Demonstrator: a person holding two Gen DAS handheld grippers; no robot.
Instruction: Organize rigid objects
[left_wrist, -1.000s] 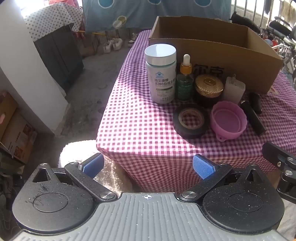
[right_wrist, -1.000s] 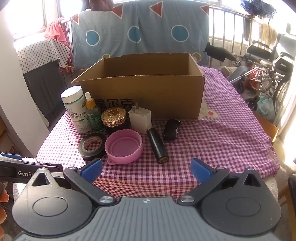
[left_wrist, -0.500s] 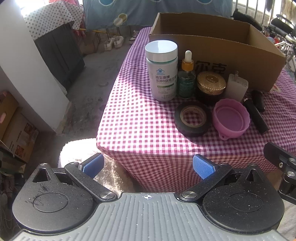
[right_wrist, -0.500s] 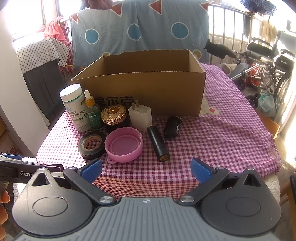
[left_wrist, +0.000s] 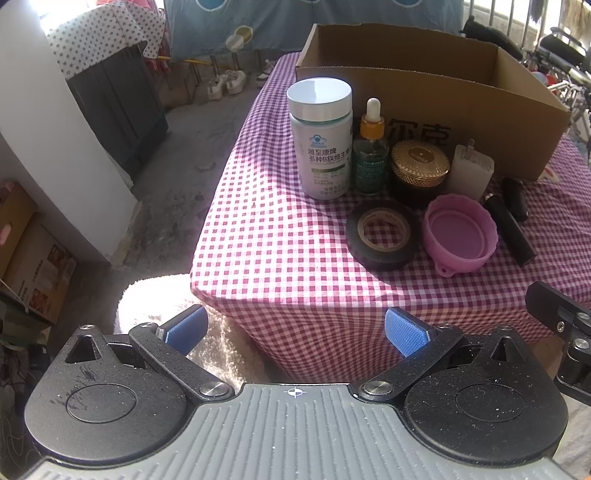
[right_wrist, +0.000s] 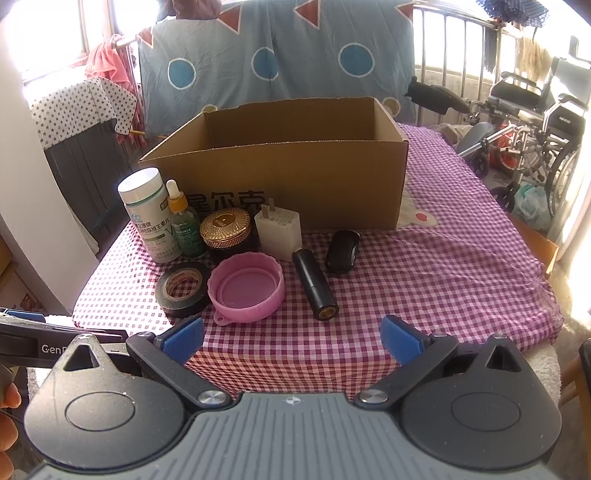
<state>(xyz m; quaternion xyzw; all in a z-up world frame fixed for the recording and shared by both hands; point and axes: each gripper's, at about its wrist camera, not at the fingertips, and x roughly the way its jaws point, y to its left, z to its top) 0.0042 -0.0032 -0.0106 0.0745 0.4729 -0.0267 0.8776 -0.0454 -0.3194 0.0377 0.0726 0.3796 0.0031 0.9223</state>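
Here both the left gripper (left_wrist: 295, 328) and right gripper (right_wrist: 291, 338) gape wide, empty, short of the table (right_wrist: 424, 280). The pink lid (right_wrist: 245, 288) lies beyond the right fingertips, apart.

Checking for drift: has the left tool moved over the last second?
Yes. The left tool has edged forward toward the table: the white bottle and cardboard box sit lower and larger in its view.

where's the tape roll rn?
In the right wrist view, the tape roll lies flat, front left on the table, touching the pink lid, in front of the white bottle.
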